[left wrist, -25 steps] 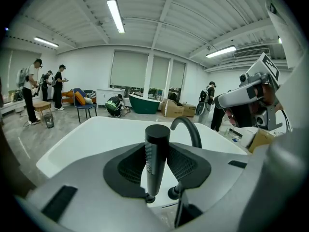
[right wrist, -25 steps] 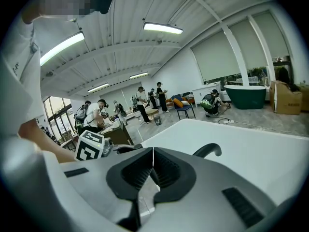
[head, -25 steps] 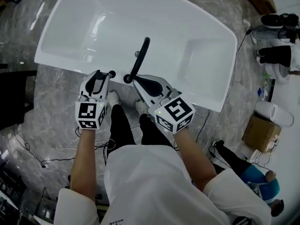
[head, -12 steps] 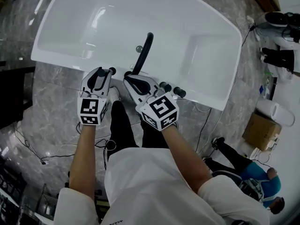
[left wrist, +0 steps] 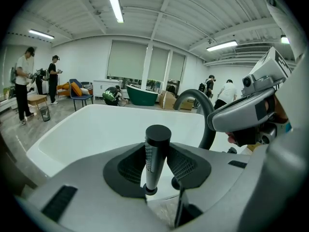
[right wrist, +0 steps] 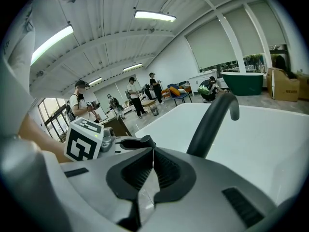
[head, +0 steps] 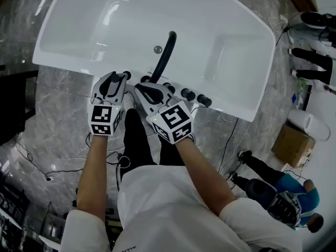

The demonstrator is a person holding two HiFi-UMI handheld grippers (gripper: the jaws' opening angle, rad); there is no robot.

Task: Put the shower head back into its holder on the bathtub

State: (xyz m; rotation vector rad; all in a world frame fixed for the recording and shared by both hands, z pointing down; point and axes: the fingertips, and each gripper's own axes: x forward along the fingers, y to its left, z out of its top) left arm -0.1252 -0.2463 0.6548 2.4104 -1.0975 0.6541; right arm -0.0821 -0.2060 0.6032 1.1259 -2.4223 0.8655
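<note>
L gripper (head: 116,79) pinches the black shower head (left wrist: 157,153), which stands upright between its pads at the tub's (head: 220,25) near rim, just left of the faucet (head: 164,59). Its lower end is at the rim; can't tell if it's seated. R gripper (head: 143,87) has jaws pressed together w/ nothing in them, tip by the faucet base. Knobs (head: 187,94) sit further right along the rim.

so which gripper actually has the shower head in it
The left gripper: its jaws press on the upright black shower head. The right gripper has its jaws shut together with nothing between them.
</note>
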